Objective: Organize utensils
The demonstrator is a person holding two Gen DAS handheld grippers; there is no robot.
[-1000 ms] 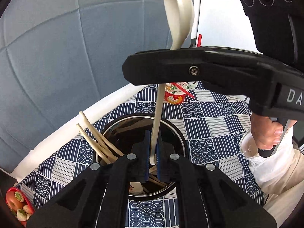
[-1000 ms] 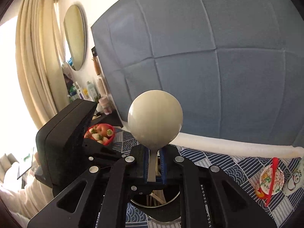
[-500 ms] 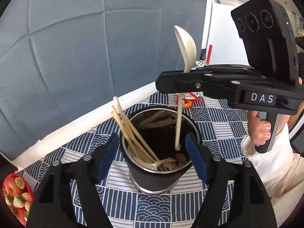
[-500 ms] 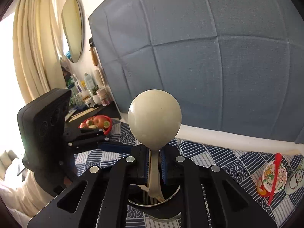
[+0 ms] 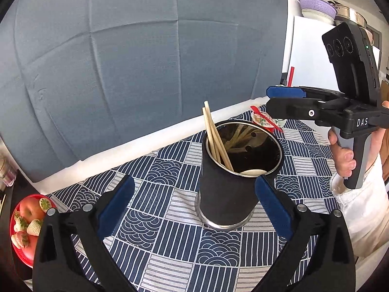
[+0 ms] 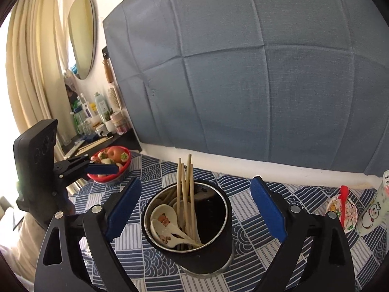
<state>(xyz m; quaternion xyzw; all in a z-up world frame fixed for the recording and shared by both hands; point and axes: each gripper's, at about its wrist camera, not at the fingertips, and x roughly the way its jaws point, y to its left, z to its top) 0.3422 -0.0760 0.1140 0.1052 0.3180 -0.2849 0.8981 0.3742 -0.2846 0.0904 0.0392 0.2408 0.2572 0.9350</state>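
Well, we see a blue backdrop cloth (image 6: 243, 73) behind our table, whose patterned navy tablecloth (image 5: 158, 255) carries everything. On it stands the black utensil holder (image 6: 206, 253), upright, with wooden chopsticks (image 6: 186, 189) leaning out of it and white ceramic spoons (image 6: 165, 228) lying inside. Our left gripper (image 5: 192, 209) has just been opening and its jaws stand wide apart, nothing pressed between them, the holder just ahead. Our right gripper (image 6: 195, 209) has likewise just sprung apart, gripping nothing, above the holder. A red fruit bowl (image 6: 110, 168) sits to the left in the right wrist view.
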